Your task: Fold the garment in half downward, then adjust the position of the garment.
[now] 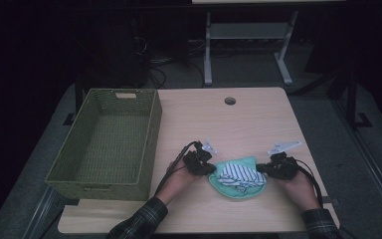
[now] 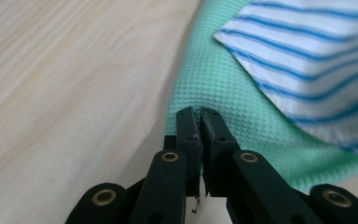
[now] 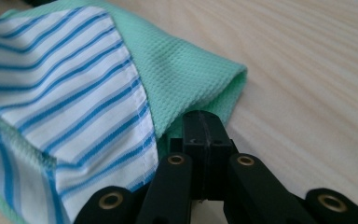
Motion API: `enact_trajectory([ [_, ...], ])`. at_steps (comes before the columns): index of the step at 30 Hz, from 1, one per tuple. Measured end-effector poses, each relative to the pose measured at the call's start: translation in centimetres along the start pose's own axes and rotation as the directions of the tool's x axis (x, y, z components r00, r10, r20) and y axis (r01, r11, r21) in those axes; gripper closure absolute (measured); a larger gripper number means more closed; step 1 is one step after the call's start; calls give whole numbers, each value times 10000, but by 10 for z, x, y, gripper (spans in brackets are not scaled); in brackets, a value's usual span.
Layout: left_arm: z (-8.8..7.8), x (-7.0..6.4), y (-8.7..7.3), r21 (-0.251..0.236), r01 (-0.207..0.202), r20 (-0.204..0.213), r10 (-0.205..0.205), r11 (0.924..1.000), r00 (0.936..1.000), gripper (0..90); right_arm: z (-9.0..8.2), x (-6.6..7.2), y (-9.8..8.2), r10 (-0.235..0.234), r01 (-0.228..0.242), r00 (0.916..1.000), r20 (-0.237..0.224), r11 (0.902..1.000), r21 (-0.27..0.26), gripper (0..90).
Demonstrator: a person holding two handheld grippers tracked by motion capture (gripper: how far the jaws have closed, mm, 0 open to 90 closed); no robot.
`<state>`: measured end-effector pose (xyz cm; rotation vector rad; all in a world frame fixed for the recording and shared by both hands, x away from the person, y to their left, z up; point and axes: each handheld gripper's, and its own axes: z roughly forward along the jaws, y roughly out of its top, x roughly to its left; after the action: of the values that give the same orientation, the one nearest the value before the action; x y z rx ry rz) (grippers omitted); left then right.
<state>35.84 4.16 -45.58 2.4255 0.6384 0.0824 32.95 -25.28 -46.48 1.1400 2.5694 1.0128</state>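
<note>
A mint-green waffle cloth [image 1: 246,161] lies near the table's front edge with a white, blue-striped cloth [image 1: 239,174] on top of it. My left gripper [image 1: 210,169] is at its left side, and my right gripper [image 1: 261,169] is at its right side. In the left gripper view the jaws [image 2: 200,114] are closed on the folded edge of the green cloth [image 2: 214,79], beside the striped cloth [image 2: 307,51]. In the right gripper view the jaws [image 3: 204,116] are closed at a raised fold of the green cloth [image 3: 182,60], next to the striped cloth [image 3: 65,79].
A green woven basket [image 1: 151,134] stands on the left half of the wooden table [image 1: 258,119] with nothing in it. A round cable hole [image 1: 230,101] sits near the table's far edge. Dark floor and a metal frame [image 1: 208,55] lie beyond.
</note>
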Motion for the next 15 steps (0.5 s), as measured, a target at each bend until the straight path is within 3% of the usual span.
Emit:
enact_trajectory([
  [9, 3, 13, 9, -174, 111, -113, -113, 9998, 9999, 859, -7, 13, -9, -148, 150, 9997, -172, 9999, 76, 897],
  [15, -12, 12, 4, -401, 161, -117, -166, 9991, 9998, 783, -17, 11, -4, -105, 101, 9999, -76, 9987, -501, 897],
])
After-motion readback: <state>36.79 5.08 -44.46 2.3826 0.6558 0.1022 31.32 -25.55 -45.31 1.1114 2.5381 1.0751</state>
